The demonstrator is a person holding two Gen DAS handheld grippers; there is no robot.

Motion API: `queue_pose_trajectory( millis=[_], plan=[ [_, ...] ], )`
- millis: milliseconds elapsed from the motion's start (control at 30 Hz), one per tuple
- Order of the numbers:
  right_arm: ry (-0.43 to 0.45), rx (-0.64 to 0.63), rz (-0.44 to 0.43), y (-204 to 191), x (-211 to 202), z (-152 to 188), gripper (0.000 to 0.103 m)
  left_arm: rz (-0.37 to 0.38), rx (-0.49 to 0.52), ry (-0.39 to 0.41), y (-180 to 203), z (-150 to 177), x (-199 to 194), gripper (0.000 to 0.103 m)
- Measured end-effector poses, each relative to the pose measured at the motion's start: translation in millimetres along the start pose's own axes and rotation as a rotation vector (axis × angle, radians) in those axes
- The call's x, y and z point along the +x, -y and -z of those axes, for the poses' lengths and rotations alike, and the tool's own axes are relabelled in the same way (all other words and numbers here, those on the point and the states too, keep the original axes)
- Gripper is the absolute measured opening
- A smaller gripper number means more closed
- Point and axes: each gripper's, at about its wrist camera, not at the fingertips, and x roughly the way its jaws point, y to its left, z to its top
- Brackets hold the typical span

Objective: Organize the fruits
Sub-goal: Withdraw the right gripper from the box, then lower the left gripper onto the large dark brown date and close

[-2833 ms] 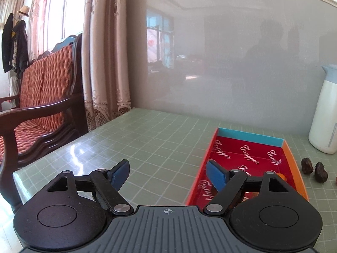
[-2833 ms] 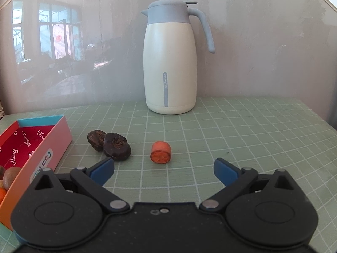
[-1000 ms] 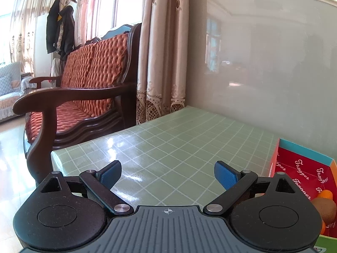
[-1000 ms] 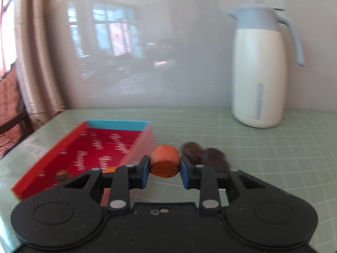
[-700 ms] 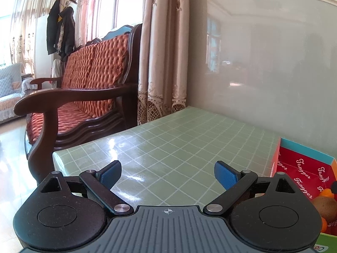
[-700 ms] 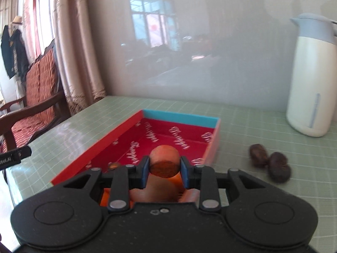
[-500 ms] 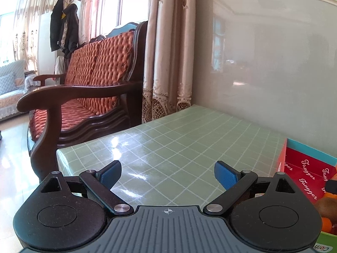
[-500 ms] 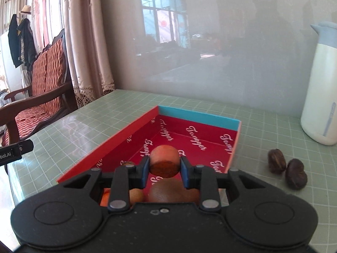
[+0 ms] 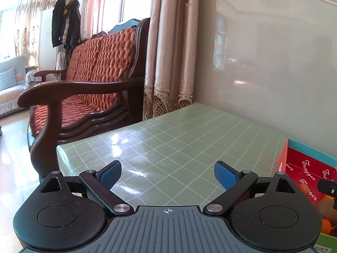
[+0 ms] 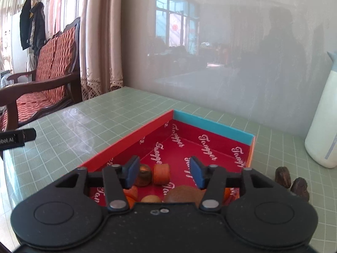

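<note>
The right gripper (image 10: 164, 171) has its jaws opening, gripping nothing; the orange fruit piece (image 10: 161, 174) lies in the red box (image 10: 212, 127) at their 11 o'clock, beside a brown fruit (image 10: 144, 175). Two dark fruits (image 10: 291, 182) wait on the bench (image 10: 273, 147) at 3 o'clock, nearer this hand. The left gripper (image 9: 167, 174) is wide open, empty

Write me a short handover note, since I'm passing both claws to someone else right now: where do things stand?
Right claw: jaws opening above the red box, nothing pinched; the orange chunk lies in the box beside a brown fruit.
Left claw: open, empty, over bare green table.
Done: several fruits, including a kiwi, sit in the box.
Left: two dark fruits on the table right of the box, near the white jug, probably go in next.
</note>
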Motion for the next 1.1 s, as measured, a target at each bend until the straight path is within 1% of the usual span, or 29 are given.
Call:
queue_pose_trajectory(
  millis=[33,67,100,133,233,367,467,600,667,800,900,1000,1100],
  plan=[
    [0.006,0.009,0.003,2,-2,-1,0.056,0.005,0.01,0.005,4,0,-2,0.094],
    [0.012,0.019,0.009,5,-4,-2,0.063,0.01,0.019,0.01,7,1,-3,0.094],
    [0.021,0.026,0.018,7,-7,-3,0.066,0.015,0.028,0.017,10,1,-5,0.094],
    [0.032,0.031,0.029,9,-10,-3,0.072,0.02,0.038,0.024,13,2,-8,0.094],
    [0.062,0.038,0.078,18,-18,-3,0.074,0.044,0.054,0.032,23,3,-12,0.094],
    [0.061,0.078,0.132,38,-27,2,0.081,0.081,0.076,0.035,40,5,-19,0.094],
    [0.057,0.117,0.181,56,-34,9,0.085,0.125,0.101,0.047,56,8,-27,0.094],
    [0.055,0.178,0.261,86,-47,18,0.086,0.196,0.16,0.088,83,13,-43,0.094],
    [0.063,0.213,0.321,102,-56,23,0.099,0.241,0.188,0.101,97,15,-51,0.094],
    [0.096,0.264,0.461,133,-77,32,0.102,0.341,0.237,0.115,127,17,-68,0.094],
    [0.105,0.313,0.568,159,-93,39,0.103,0.418,0.285,0.101,154,20,-79,0.094],
    [0.111,0.38,0.622,182,-108,48,0.103,0.49,0.317,0.078,183,25,-93,0.094],
    [0.116,0.424,0.647,200,-121,57,0.103,0.548,0.34,0.061,213,31,-105,0.094]
  ],
)
